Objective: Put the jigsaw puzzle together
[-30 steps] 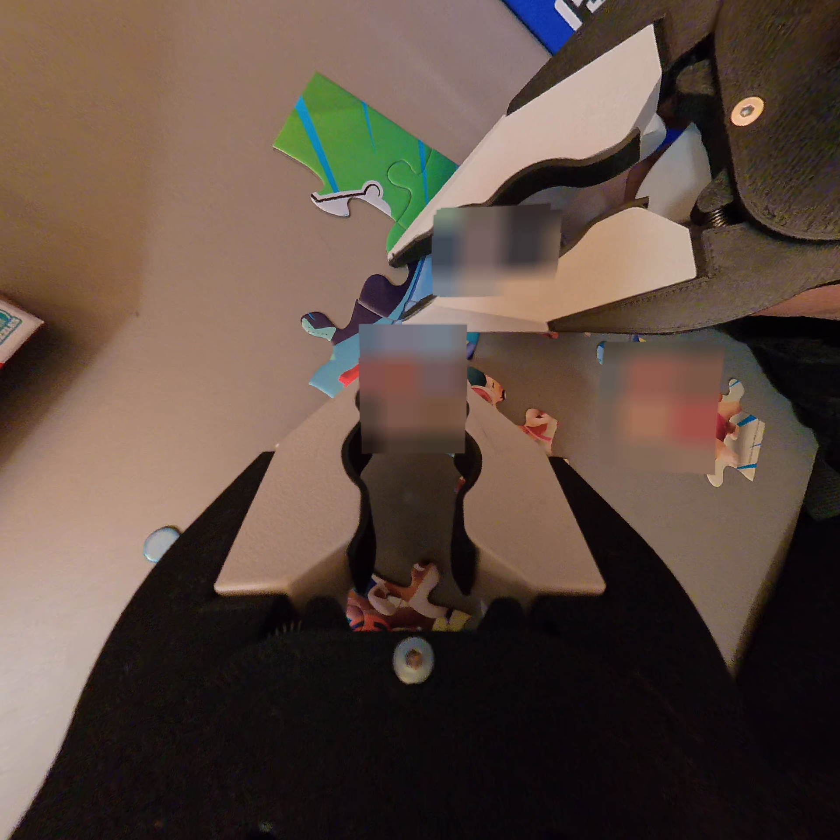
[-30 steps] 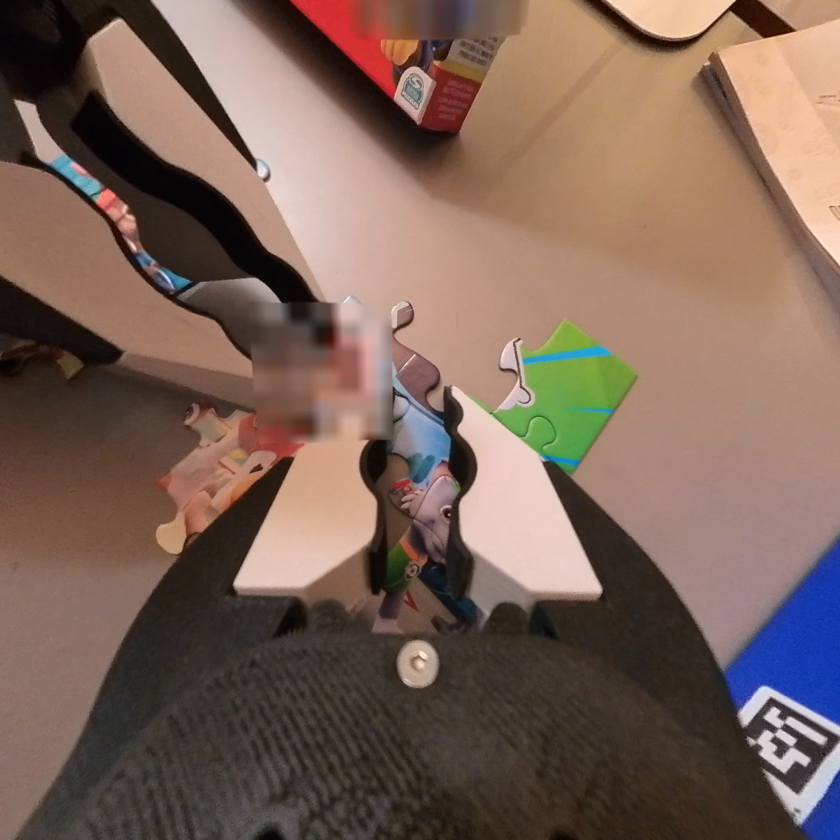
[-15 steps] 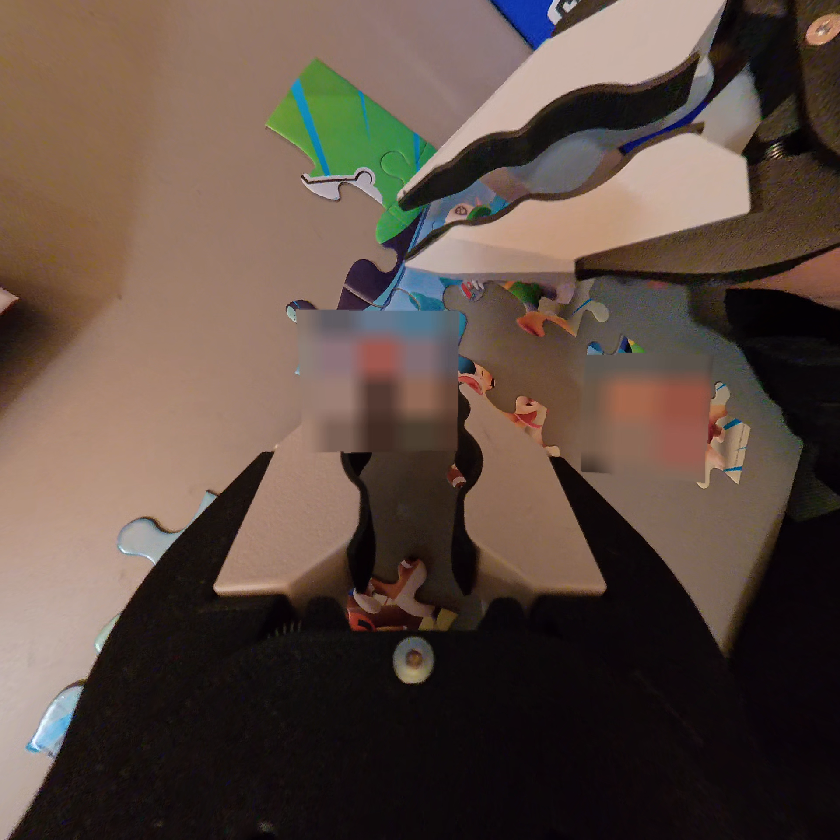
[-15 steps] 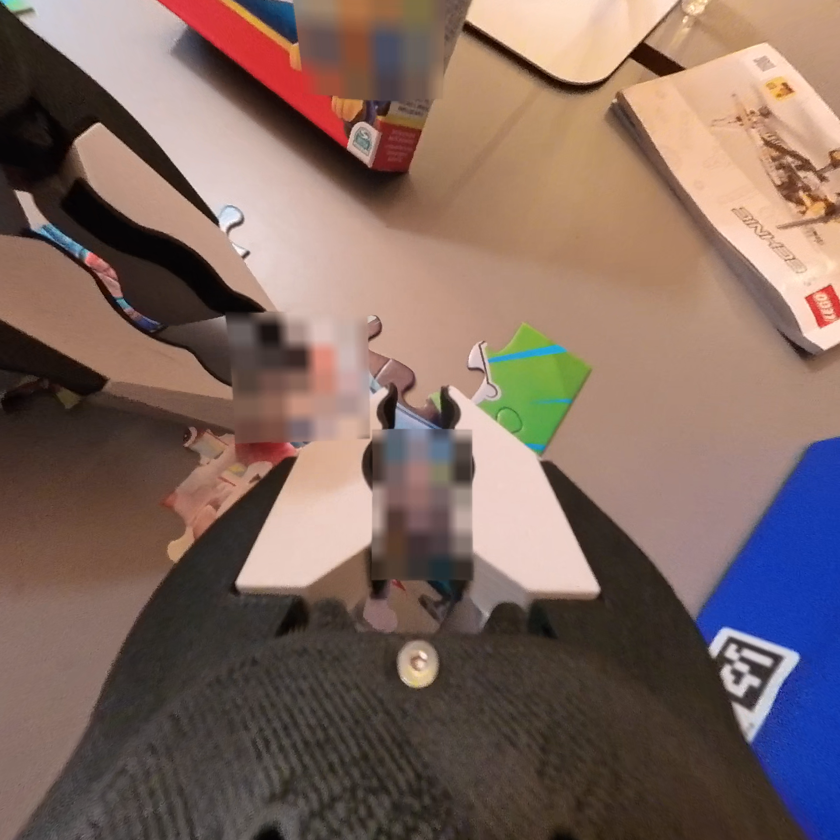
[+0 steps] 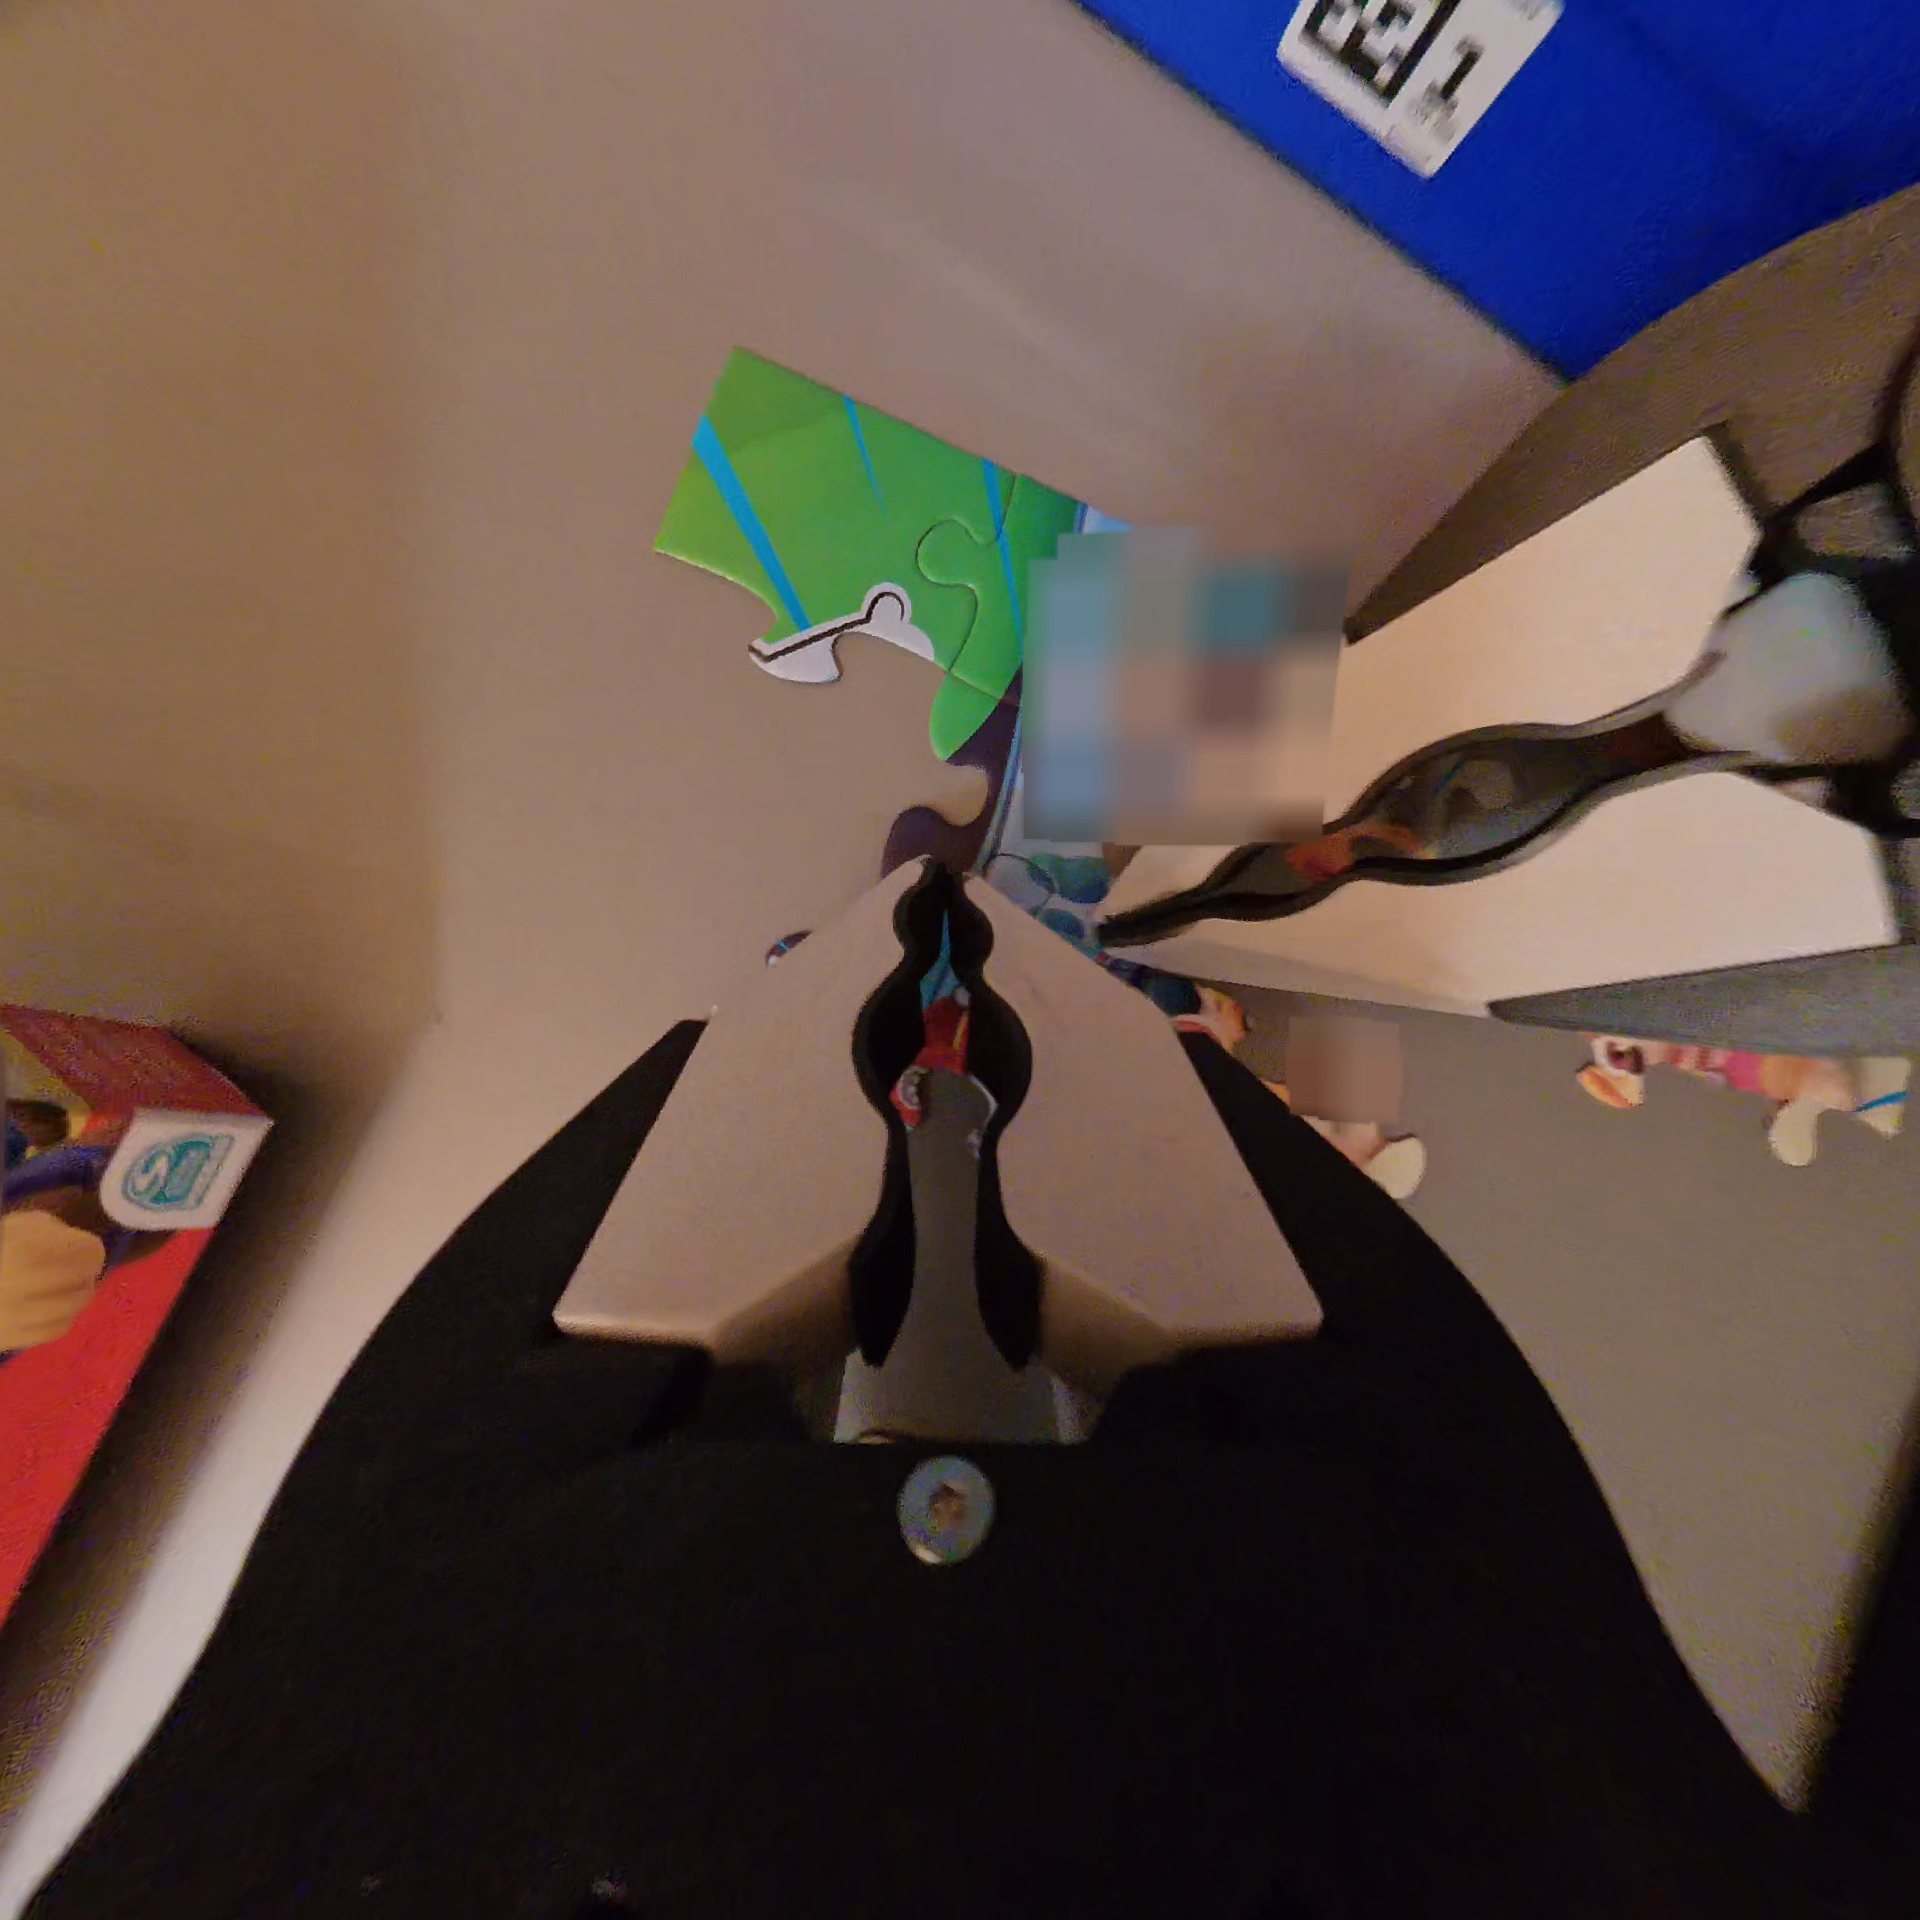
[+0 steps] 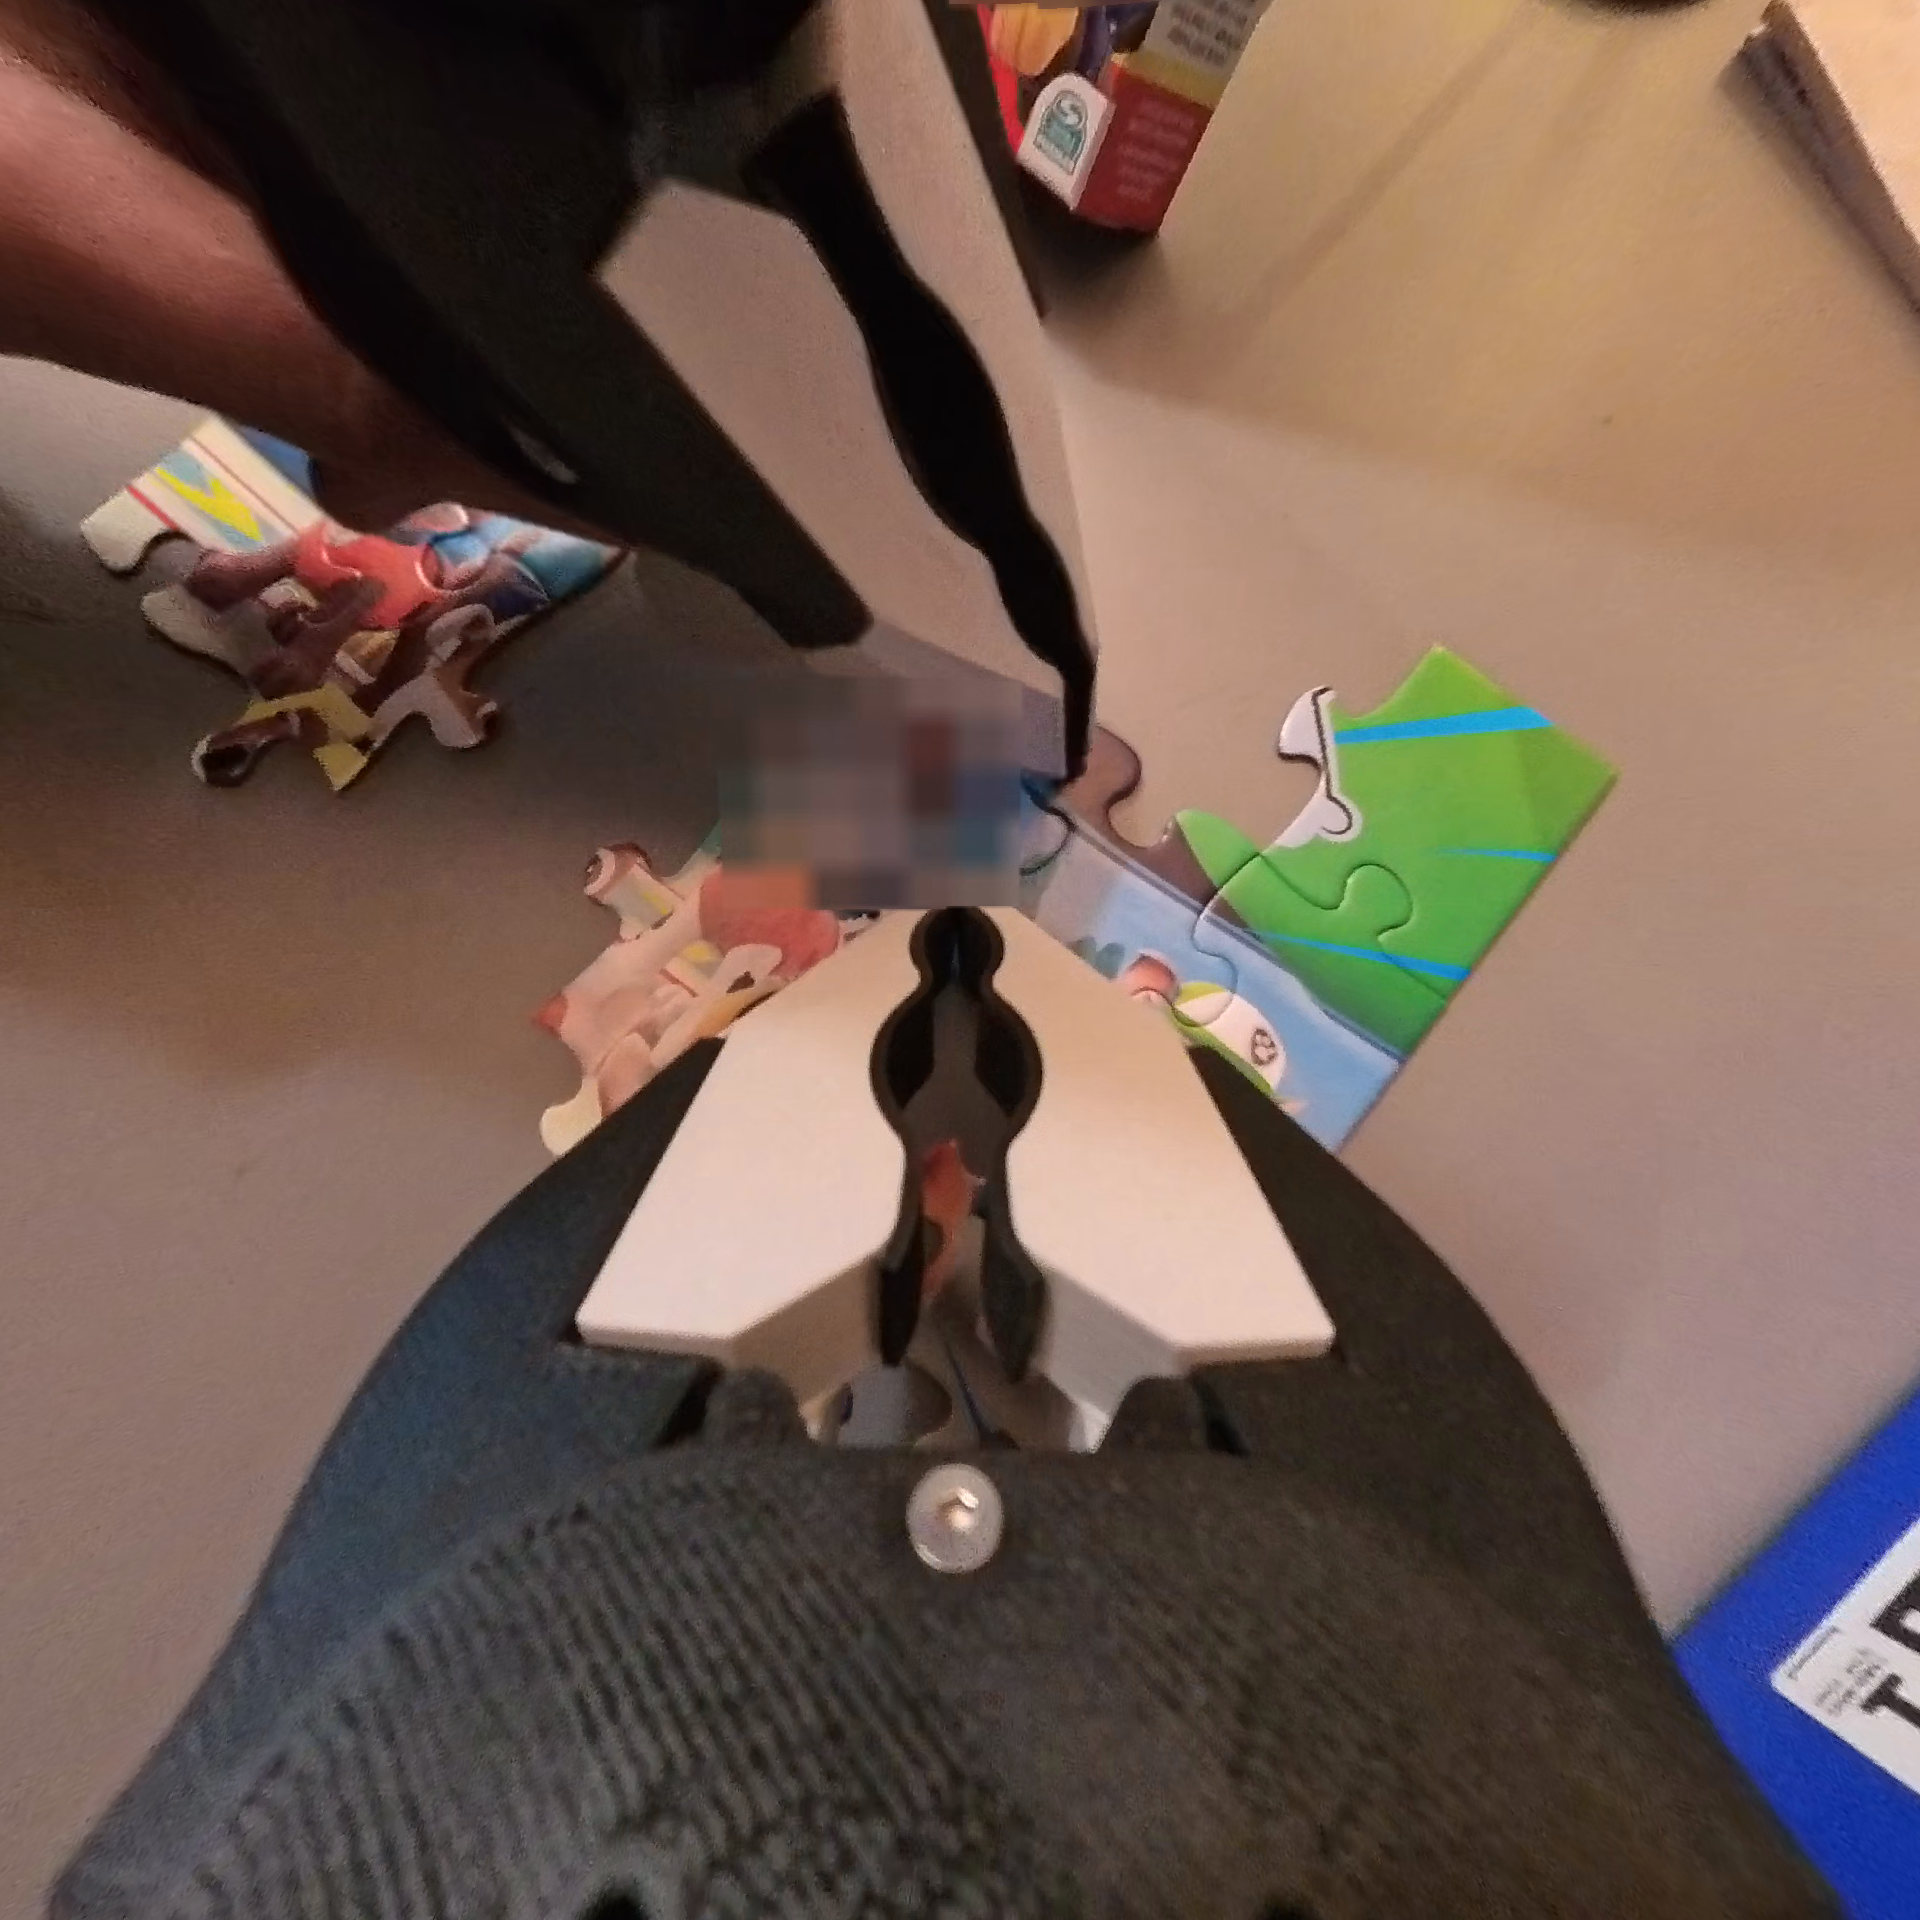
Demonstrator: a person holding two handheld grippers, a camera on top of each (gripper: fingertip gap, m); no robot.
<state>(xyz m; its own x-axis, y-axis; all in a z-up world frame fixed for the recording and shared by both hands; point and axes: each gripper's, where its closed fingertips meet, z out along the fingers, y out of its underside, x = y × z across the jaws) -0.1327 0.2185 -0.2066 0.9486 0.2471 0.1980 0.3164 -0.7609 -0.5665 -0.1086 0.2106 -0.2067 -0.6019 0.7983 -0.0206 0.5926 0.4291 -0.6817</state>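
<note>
Left wrist view: my left tongs [image 5: 940, 883] are closed, tips meeting, nothing clamped that I can see, poised right at the edge of the puzzle [image 5: 852, 540], by its purple notch. The joined green corner pieces lie flat on the worktop [image 5: 312, 520]. My right tongs [image 5: 1122, 925] come in from the right, black pads nearly together, tip just beside mine over the blue part of the picture. A red box [image 5: 94, 1247] sits at the left edge, a blue board [image 5: 1662, 208] across the top corner, and loose pieces [image 5: 1818, 1091] lie under the right tongs.

Right wrist view: my right tongs [image 6: 954, 920] are closed too, pads touching at the tip, gripping nothing I can make out. They hang over the puzzle [image 6: 1403, 883], green corner to the right, blue strip running under my right finger. The left tongs [image 6: 1070, 748] reach down from above, tip touching or almost touching the puzzle's upper edge; I cannot tell which. More loose pieces [image 6: 322, 644] lie left.

The risk, as I judge it: two closed tips this near each other could collide, and a sideways nudge on that edge could slide the sheet or pop the joints apart.
</note>
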